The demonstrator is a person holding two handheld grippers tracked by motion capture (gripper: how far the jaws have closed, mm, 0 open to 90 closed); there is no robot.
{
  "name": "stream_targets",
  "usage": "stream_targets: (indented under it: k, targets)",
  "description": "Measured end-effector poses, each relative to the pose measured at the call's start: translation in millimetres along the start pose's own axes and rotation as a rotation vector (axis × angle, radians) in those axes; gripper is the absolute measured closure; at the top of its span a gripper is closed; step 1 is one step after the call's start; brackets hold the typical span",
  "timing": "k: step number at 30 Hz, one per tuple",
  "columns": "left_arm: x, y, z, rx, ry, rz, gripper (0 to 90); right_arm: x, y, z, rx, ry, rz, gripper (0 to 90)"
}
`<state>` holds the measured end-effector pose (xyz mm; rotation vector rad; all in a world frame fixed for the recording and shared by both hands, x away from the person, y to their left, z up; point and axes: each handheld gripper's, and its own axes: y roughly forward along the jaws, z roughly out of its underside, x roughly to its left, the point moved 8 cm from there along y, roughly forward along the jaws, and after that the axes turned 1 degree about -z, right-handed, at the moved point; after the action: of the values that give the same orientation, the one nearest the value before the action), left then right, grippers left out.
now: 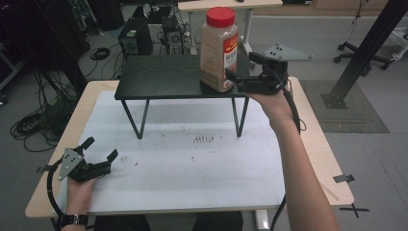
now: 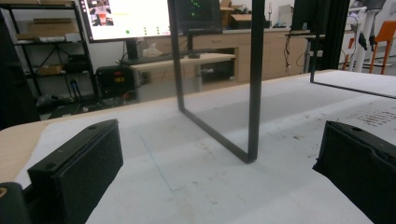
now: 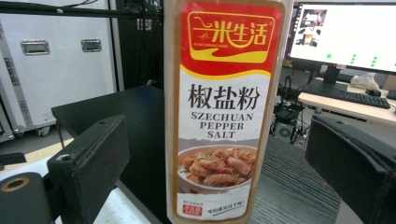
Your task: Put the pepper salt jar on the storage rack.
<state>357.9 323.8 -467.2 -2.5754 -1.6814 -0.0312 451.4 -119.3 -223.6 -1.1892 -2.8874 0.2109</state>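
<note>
Reaching for the pepper salt jar (image 1: 219, 50) on the black shelf's (image 1: 163, 77) right end, your right tool (image 1: 236, 77) brackets it, jaws spread, not yet gripping. Next, close squarely on its body. Your left tool (image 1: 98, 151) rests spread on the tabletop (image 1: 192, 163).

A black stand (image 1: 168, 77) sits on the white-covered table (image 1: 192, 178), monitors (image 3: 345, 32) behind.
</note>
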Motion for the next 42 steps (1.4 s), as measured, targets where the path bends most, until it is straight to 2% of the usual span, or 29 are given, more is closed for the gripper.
stream_targets:
  k: [24, 42]
  targets:
    - [-0.3, -0.1, 0.0, -0.001, 0.001, 0.002, 0.4, 20.8, -26.0, 11.5, -0.009, -0.034, -0.064, 6.3]
    - [-0.5, 0.0, 0.1, 0.001, 0.004, 0.002, 0.4, 30.7, -42.0, 39.1, -0.013, -0.04, -0.128, 6.3]
